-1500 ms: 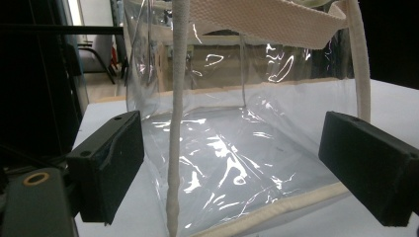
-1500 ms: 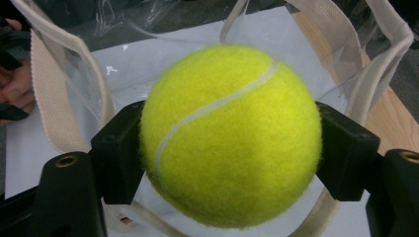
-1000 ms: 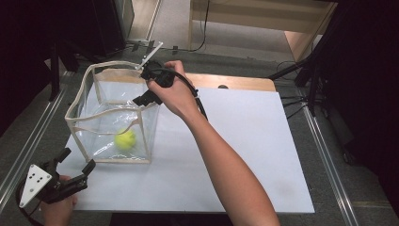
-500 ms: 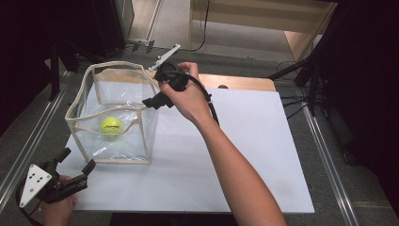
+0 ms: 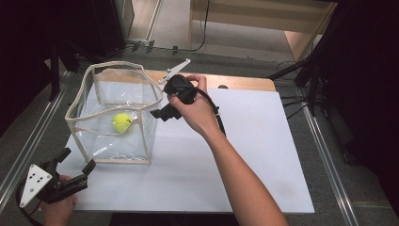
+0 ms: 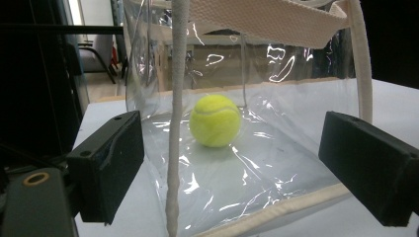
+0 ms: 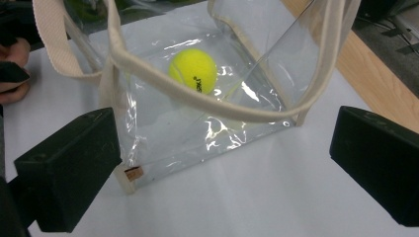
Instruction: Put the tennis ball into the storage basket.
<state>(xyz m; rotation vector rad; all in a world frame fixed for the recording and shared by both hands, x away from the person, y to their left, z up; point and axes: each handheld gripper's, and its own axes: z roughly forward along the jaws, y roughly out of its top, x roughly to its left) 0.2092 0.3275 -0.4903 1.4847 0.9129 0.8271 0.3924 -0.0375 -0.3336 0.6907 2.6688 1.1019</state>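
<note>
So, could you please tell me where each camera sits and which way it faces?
High view: above the person's side, looking forward and down on the white table; both forearms, left gripper and right gripper show.
Left gripper view: low at the table, facing the clear bag side-on, between its own black fingers.
Right gripper view: above the bag's rim, looking down, fingers apart.
All share the tennis ball inside the bag.

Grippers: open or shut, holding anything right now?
Left gripper: open, empty, near the clear bag.
Right gripper: open, empty, above the bag holding the tennis ball.
</note>
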